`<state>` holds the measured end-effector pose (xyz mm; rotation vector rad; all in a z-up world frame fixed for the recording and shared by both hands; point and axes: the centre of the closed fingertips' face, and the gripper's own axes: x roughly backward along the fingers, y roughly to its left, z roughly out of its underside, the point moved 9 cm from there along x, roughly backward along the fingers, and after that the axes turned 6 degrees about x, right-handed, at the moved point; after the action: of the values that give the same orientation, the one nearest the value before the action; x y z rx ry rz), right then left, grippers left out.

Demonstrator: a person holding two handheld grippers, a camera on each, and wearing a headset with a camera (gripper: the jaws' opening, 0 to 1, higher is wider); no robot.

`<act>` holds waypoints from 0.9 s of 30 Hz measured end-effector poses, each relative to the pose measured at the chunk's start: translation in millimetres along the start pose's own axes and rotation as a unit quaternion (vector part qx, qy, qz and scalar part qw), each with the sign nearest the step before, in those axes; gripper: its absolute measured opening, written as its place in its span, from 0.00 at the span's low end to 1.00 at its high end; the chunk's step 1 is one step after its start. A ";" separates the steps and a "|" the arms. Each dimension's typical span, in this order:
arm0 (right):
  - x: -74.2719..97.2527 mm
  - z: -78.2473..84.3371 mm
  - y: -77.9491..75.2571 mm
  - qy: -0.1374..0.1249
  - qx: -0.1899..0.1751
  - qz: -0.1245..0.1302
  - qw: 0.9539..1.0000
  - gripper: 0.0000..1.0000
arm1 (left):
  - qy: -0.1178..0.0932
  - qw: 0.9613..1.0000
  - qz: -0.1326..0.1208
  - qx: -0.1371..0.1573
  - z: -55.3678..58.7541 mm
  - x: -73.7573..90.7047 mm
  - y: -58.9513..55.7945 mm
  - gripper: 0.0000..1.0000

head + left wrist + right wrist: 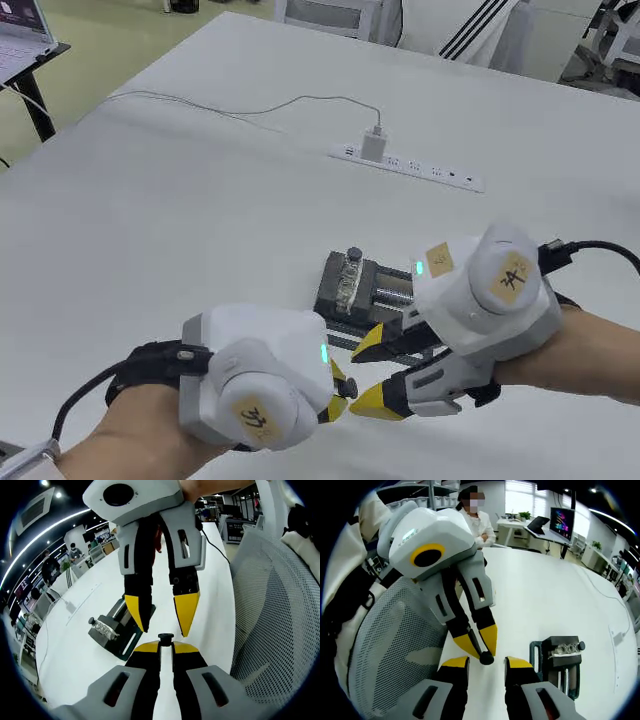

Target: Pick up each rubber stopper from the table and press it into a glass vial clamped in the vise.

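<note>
Now, your left hand-held gripper is clenched on a small black rubber stopper, near the vise that stands on the white table. Its tan sticker carries a handwritten mark I cannot read. The vise holds a row of glass vials. Your right hand-held gripper faces the left one, jaws released and empty. The handwriting on its sticker is equally illegible.

Broad white table — grey mesh chair beside it, strip lights overhead
</note>
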<state>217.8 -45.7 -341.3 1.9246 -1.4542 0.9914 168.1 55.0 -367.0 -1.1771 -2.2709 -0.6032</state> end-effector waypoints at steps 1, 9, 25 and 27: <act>0.1 1.4 0.0 0.000 0.002 0.000 1.000 0.24 | -0.001 1.000 -0.001 0.002 0.3 0.2 0.0 0.04; 2.1 5.5 1.6 -0.021 0.008 0.002 1.000 0.18 | -0.032 0.997 0.011 0.063 3.9 3.8 3.2 0.04; 4.7 5.9 5.1 -0.037 -0.002 -0.012 0.999 0.11 | -0.061 0.994 0.029 0.086 0.0 5.4 -0.5 0.04; 5.9 6.1 4.9 -0.035 0.001 -0.012 0.999 0.09 | -0.062 0.994 0.030 0.088 0.1 5.1 -0.6 0.04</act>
<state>215.4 -55.2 -340.3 1.9917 -1.4661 0.9246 165.0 57.9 -364.0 -1.2197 -2.3273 -0.3086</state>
